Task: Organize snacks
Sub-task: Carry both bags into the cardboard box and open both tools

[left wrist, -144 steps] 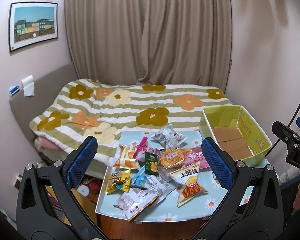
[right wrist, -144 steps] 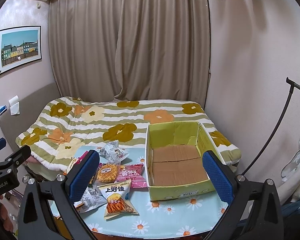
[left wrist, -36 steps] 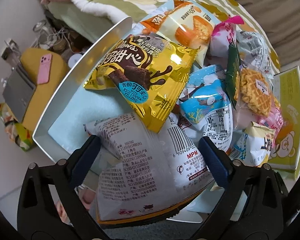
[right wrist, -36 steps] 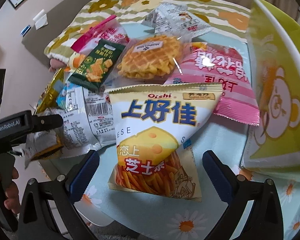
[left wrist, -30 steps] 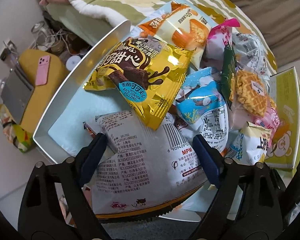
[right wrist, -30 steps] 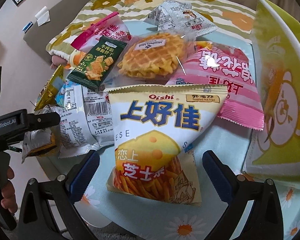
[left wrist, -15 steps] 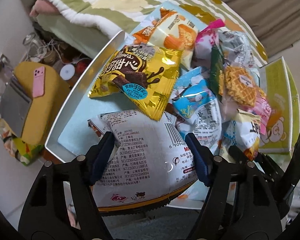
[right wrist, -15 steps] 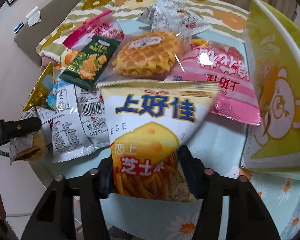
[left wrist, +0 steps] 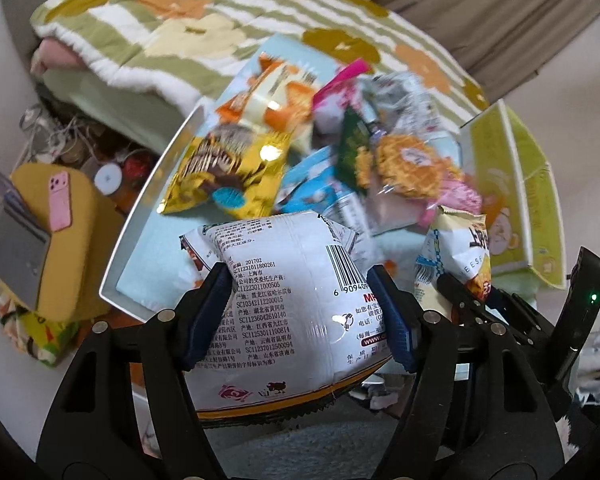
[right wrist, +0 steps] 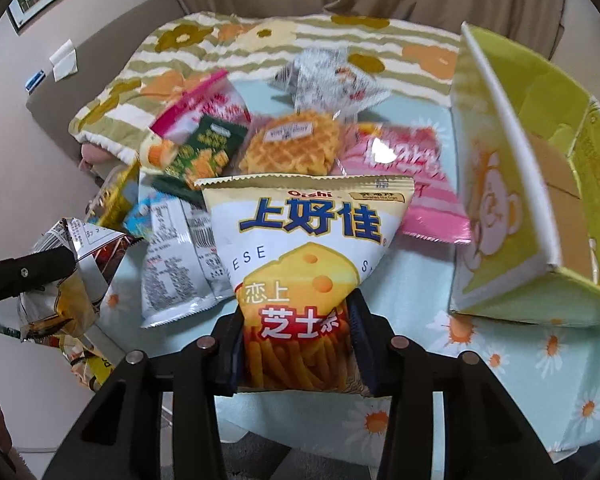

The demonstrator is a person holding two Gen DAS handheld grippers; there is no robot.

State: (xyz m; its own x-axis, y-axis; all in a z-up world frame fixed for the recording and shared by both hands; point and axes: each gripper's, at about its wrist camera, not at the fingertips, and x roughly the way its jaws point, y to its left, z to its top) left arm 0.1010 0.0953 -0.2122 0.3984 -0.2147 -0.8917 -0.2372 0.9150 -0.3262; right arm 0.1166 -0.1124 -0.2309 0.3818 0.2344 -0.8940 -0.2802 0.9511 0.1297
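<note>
My left gripper [left wrist: 300, 314] has its jaws closing on a white snack bag [left wrist: 284, 280] with a barcode, and the blue pads dent its sides; the bag hangs clear of the table. My right gripper [right wrist: 298, 340] is closing on the lower half of a cheese-stick bag [right wrist: 308, 256], pads pressed into it. In the right wrist view the left gripper [right wrist: 28, 272] shows at the left with its bag [right wrist: 72, 280]. Behind lie a waffle pack [right wrist: 292, 144], a pink bag [right wrist: 412, 176], a green pack [right wrist: 204, 152] and a gold chocolate bag [left wrist: 228, 172].
An open yellow-green box [right wrist: 540, 200] with a bear print stands at the table's right end. The daisy-print tablecloth [right wrist: 500, 360] shows in front of it. A flowered blanket [right wrist: 260, 40] covers the bed behind. A yellow stool with a pink phone [left wrist: 60, 196] sits left of the table.
Both grippers went from wide open around their bags to pinching them. Both bags have come up off the table and the pile now looks farther away.
</note>
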